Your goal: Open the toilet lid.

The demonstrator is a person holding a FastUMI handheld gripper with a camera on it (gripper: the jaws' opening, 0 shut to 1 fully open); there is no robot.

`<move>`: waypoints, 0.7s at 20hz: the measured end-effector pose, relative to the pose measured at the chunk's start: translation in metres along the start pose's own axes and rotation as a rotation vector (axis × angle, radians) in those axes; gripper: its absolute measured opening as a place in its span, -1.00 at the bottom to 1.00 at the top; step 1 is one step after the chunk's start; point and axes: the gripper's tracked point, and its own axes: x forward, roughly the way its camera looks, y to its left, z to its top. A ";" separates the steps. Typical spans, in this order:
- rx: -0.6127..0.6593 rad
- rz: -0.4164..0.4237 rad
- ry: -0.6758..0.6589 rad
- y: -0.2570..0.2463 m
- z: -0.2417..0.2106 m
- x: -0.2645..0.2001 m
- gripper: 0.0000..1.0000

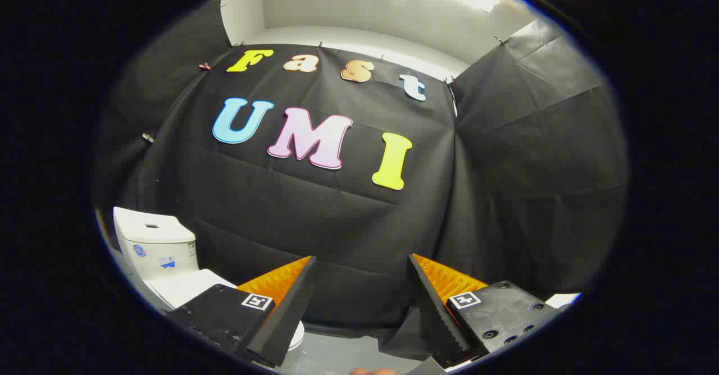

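1. My gripper (362, 265) is spread wide, its two fingers apart and grasping nothing.
2. Just beyond my left finger, partly hidden by it, the white toilet lid (185, 286) lies closed.
3. Behind the lid stands the white toilet tank (154, 243).
4. Farthest back hangs the black cloth wall (337, 223).

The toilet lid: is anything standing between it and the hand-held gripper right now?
Nothing visible does. The toilet lid lies closed below the tank, off to the left of the hand-held gripper, whose fingers are apart and empty, aimed at the black cloth wall rather than the lid.
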 end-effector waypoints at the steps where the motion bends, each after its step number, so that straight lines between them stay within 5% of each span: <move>1: 0.004 -0.008 -0.015 -0.002 0.003 0.000 0.95; 6: 0.017 -0.024 -0.046 0.000 0.014 -0.004 0.94; 14: -0.041 0.070 -0.056 0.040 0.013 -0.004 0.95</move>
